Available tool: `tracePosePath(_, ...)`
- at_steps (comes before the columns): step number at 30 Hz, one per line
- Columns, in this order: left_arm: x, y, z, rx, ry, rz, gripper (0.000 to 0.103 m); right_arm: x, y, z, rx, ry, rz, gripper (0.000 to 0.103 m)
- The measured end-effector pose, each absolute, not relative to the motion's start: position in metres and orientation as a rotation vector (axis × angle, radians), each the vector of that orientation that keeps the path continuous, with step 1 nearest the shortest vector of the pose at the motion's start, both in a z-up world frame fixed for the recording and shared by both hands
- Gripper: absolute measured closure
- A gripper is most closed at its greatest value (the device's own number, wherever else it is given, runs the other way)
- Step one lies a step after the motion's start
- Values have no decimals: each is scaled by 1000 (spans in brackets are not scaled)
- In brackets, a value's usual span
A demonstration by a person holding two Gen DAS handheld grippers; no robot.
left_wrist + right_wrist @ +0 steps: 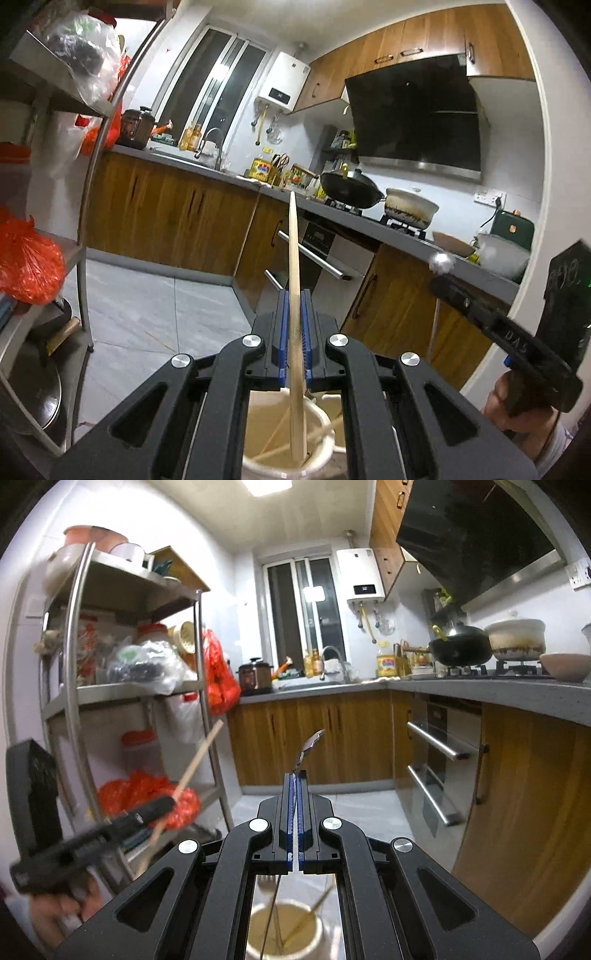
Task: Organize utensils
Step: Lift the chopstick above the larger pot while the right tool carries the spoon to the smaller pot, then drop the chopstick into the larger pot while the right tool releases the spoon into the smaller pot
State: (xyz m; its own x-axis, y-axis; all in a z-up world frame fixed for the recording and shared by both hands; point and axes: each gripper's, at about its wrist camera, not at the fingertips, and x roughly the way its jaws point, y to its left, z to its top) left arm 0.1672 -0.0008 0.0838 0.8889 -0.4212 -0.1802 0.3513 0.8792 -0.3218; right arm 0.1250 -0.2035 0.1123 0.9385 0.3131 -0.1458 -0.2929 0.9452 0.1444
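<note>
Left gripper [294, 295] clamps a wooden chopstick [295, 291], right gripper [295, 775] pinches a metal spoon [309, 744] above the white cup [284, 936]; water heater [364, 576] display unreadable

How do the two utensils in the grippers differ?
The left gripper is shut on a chopstick: pale wood, straight, thick. The right gripper is shut on a spoon: shiny metal, thin handle, curved bowl at the tip. Both stick out forward above a beige cup.
</note>
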Motion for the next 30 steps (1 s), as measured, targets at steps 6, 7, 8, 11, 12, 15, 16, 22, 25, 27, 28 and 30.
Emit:
tracePosePath(6,186,-11,62,-264,246,-351,97,146,-193,91,117,197,297,101)
tracePosePath(7,187,-12,58,-253,243,-338,97,148,-192,88,112,204,297,101)
tracePosePath(8,188,-11,55,-249,242,-336,97,150,-190,84,107,210,297,101)
tracePosePath(11,189,-12,46,-228,243,-319,97,152,-188,75,95,228,297,101)
tracePosePath(12,188,-13,43,-217,240,-311,97,151,-188,72,94,233,296,101)
tracePosePath(15,185,-15,36,-189,236,-307,97,151,-186,65,85,248,300,101)
tracePosePath(16,185,-15,33,-180,241,-307,97,151,-186,64,80,251,299,101)
tracePosePath(22,173,-15,22,-134,267,-314,97,149,-183,55,65,278,310,101)
tracePosePath(25,164,-13,22,-100,275,-311,97,147,-183,52,52,290,322,101)
tracePosePath(27,158,-11,24,-83,277,-314,97,146,-182,49,44,296,325,101)
tracePosePath(28,155,-10,25,-75,284,-311,97,146,-182,47,43,304,329,101)
tracePosePath(30,149,-10,24,-56,299,-305,97,146,-183,44,44,317,333,101)
